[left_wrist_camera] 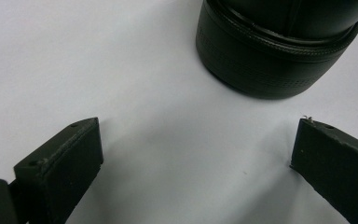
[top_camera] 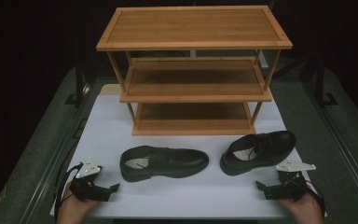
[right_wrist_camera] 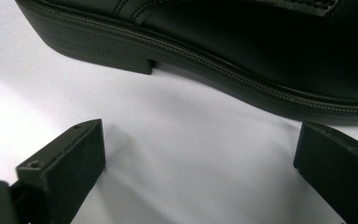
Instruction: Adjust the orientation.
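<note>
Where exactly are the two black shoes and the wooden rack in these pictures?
left shoe [top_camera: 168, 161], high view, on its upper near the tongue.
right shoe [top_camera: 265, 144], high view, on the laced upper.
wooden rack [top_camera: 193, 25], high view, on the top shelf board.

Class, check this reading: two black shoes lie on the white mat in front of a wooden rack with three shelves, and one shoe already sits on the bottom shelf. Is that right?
Not quite. The bottom shelf holds nothing, as the high view shows. Both the left shoe and the right shoe lie on the white mat in front of the wooden rack with three shelves.
</note>
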`<state>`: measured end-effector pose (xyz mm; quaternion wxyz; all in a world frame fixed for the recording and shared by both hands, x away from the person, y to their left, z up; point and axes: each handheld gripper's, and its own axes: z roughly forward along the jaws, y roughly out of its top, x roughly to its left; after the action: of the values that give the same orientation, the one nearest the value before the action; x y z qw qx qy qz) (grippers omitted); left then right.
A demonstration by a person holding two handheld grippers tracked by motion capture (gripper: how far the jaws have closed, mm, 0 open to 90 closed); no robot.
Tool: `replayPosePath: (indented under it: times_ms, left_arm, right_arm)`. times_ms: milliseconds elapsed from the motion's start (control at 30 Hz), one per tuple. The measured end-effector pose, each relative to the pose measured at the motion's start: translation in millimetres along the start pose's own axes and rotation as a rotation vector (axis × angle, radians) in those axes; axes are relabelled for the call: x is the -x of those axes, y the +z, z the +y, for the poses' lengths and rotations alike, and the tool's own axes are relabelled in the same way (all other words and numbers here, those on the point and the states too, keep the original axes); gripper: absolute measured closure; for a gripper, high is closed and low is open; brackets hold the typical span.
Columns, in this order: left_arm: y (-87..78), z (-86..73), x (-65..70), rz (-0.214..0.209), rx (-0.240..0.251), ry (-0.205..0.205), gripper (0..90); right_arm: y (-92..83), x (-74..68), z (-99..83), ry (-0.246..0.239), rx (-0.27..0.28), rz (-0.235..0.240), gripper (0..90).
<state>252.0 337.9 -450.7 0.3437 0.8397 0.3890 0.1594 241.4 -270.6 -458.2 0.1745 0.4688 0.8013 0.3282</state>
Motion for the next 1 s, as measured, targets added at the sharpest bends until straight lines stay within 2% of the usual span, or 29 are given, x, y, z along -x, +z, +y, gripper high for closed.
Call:
replayPosePath:
  times_ms: [367, 467, 533, 567, 667, 767, 900, 1000]
  left_arm:
    - [0.2, 0.1, 0.4, 0.006, -0.004, 0.005, 1.4]
    - [0.0, 0.2, 0.2, 0.006, -0.004, 0.004, 1.7]
    - [-0.2, 0.3, 0.7, 0.015, -0.005, 0.005, 2.3]
    - [-0.2, 0.3, 0.7, 0.015, -0.005, 0.005, 3.9]
    - [-0.2, 0.1, 0.8, 0.024, 0.003, 0.002, 4.5]
    - [-1.6, -0.1, 0.4, 0.030, 0.014, -0.013, 6.9]
    - [-7.5, -2.4, -2.4, 0.026, 0.032, -0.013, 24.9]
    - [-14.9, -4.2, -8.0, 0.001, 0.062, -0.045, 44.6]
  right_arm:
    - [-0.1, 0.1, -0.1, 0.000, 0.003, 0.000, 1.9]
    - [-1.5, -0.4, 0.1, 0.001, 0.004, -0.008, 5.9]
    - [-4.7, -1.3, -0.7, -0.003, 0.012, -0.005, 14.9]
    - [-4.7, -1.3, -0.7, -0.003, 0.012, -0.005, 14.9]
    - [-13.8, -6.7, -0.8, 0.007, 0.019, 0.038, 36.7]
    - [-17.9, -14.5, 3.1, -0.014, 0.034, 0.080, 54.4]
    - [-22.3, -26.1, 11.9, -0.039, 0.077, 0.139, 73.7]
    - [-23.0, -35.5, 18.9, -0.053, 0.090, 0.183, 82.0]
